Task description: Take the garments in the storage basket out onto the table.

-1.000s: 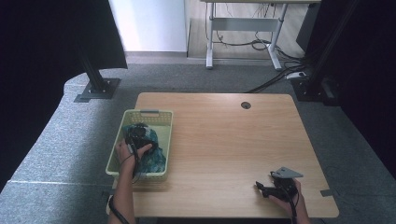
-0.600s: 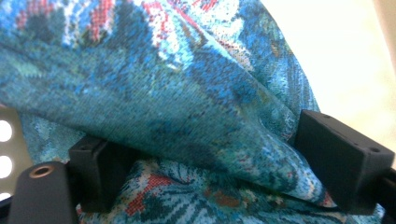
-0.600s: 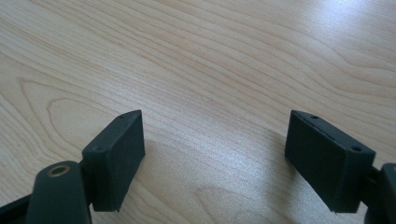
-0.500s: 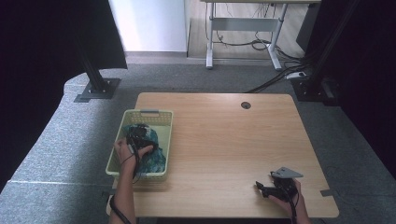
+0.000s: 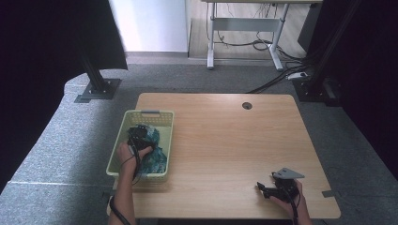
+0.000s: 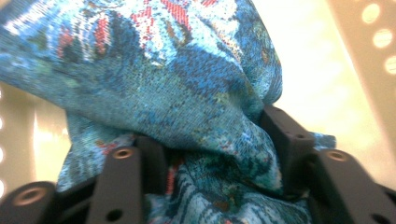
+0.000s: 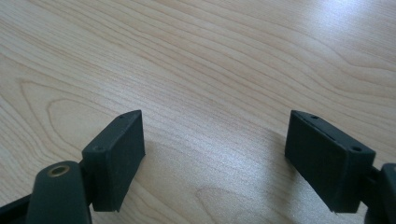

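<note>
A blue patterned cloth [image 5: 158, 158] with red flecks lies bunched in a pale yellow plastic basket [image 5: 141, 114] at the table's left. My left gripper [image 5: 137, 132] reaches down into the basket. In the left gripper view its jaws have just been closing, and they now pinch a fold of the cloth [image 6: 187, 79] between the black fingers [image 6: 285, 135]. My right gripper [image 5: 264, 187] rests near the table's front right corner. In the right gripper view it [image 7: 215, 135] stands open over bare wood, nothing between its fingers.
The light wooden table [image 5: 234, 140] has a round cable hole [image 5: 247, 105] at the back. The basket's perforated wall [image 6: 369, 60] rises close behind the cloth. Grey carpet, black stands and a desk frame surround the table.
</note>
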`<state>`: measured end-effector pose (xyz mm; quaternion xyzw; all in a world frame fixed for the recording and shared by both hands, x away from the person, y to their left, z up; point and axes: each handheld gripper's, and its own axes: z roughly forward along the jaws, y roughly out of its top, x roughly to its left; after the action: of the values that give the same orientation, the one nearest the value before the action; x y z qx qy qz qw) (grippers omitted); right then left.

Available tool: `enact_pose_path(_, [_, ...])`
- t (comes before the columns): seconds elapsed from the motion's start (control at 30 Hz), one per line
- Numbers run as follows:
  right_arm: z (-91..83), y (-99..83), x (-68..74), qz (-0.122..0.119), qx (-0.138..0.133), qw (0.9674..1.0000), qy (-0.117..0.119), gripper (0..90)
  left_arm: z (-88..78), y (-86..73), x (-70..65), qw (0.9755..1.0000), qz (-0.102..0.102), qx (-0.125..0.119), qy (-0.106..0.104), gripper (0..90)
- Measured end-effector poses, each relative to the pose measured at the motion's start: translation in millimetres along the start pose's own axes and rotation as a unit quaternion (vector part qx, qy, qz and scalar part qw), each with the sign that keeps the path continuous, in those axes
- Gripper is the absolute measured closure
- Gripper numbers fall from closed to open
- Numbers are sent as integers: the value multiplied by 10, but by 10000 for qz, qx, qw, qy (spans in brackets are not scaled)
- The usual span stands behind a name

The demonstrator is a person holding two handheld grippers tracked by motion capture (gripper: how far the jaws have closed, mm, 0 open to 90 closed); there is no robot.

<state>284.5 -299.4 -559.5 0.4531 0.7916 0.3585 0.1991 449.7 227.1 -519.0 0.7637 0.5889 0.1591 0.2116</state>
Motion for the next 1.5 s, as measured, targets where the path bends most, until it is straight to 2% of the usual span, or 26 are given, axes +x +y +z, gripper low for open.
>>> enact_pose_path(0.13, [1,1,0,2,1,10000,-3,192,-8,-3,-14,10000,77,-13,-55,616])
enact_pose_path(0.23, [1,1,0,1,0,10000,-3,192,-5,13,-7,9998,189,22,-104,620])
enact_pose_path(0.5, [1,1,0,1,0,10000,-3,192,-12,22,-11,9996,237,51,-175,683])
enact_pose_path(0.57, [1,1,0,1,0,10000,-3,192,-15,22,-13,9995,225,64,-194,691])
enact_pose_path(0.63, [1,1,0,2,0,10000,-3,192,-21,20,-5,9995,113,86,-280,727])
enact_pose_path(0.9, [1,1,0,3,0,10000,-5,192,-41,38,17,9992,158,98,-362,727])
enact_pose_path(1.03, [1,1,-2,5,-4,10000,-18,192,-72,30,39,9990,95,11,-446,727])
enact_pose_path(1.23, [2,1,-2,6,-4,10000,-18,192,-149,25,33,9988,166,-151,-434,729])
enact_pose_path(1.3, [1,1,-3,5,-4,10000,-18,192,-193,24,38,9986,156,-233,-455,730])
enact_pose_path(1.5, [0,0,-4,-1,-5,10000,-14,192,-389,50,29,9971,304,-512,-478,731])
